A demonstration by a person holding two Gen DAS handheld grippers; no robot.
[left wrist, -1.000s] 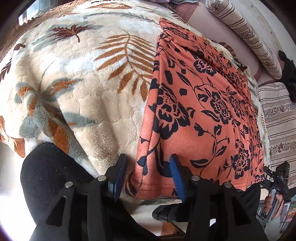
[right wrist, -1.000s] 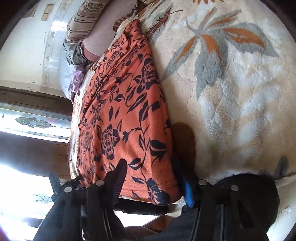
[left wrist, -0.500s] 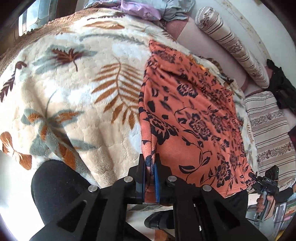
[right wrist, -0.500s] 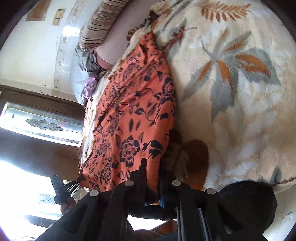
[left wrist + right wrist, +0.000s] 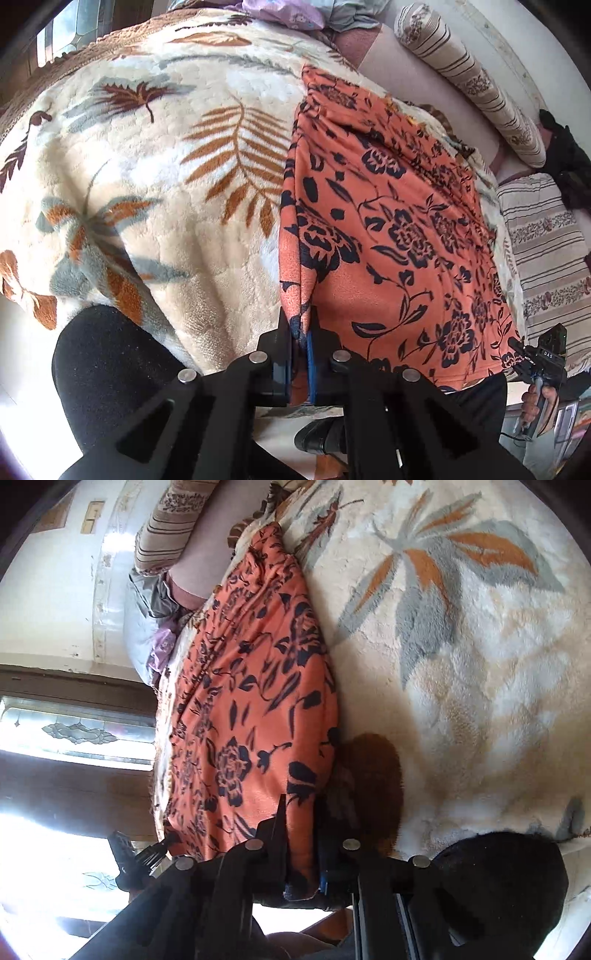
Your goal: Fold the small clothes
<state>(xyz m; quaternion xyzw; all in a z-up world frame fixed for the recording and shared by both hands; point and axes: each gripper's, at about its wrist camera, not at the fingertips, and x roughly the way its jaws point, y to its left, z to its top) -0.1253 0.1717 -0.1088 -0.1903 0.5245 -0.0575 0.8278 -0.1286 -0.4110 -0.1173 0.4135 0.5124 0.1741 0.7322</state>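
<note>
An orange garment with a dark floral print [image 5: 399, 229] lies spread on a cream leaf-patterned blanket [image 5: 147, 177] on a bed. My left gripper [image 5: 301, 343] is shut on the garment's near left corner at the bed's front edge. In the right wrist view my right gripper [image 5: 301, 834] is shut on the garment's [image 5: 251, 716] other near corner. The right gripper also shows at the far right of the left wrist view [image 5: 535, 362], at the hem.
Striped bolster pillows [image 5: 469, 77] and a striped cushion [image 5: 546, 258] lie along the bed's far and right sides. A heap of lilac and grey clothes [image 5: 295, 14] sits at the head. A person's black-clad knee [image 5: 99, 362] is against the bed edge. A window [image 5: 74, 734] is at left.
Both grippers were open around the garment's near corners a second ago; they have closed on the fabric and lifted the corners slightly.
</note>
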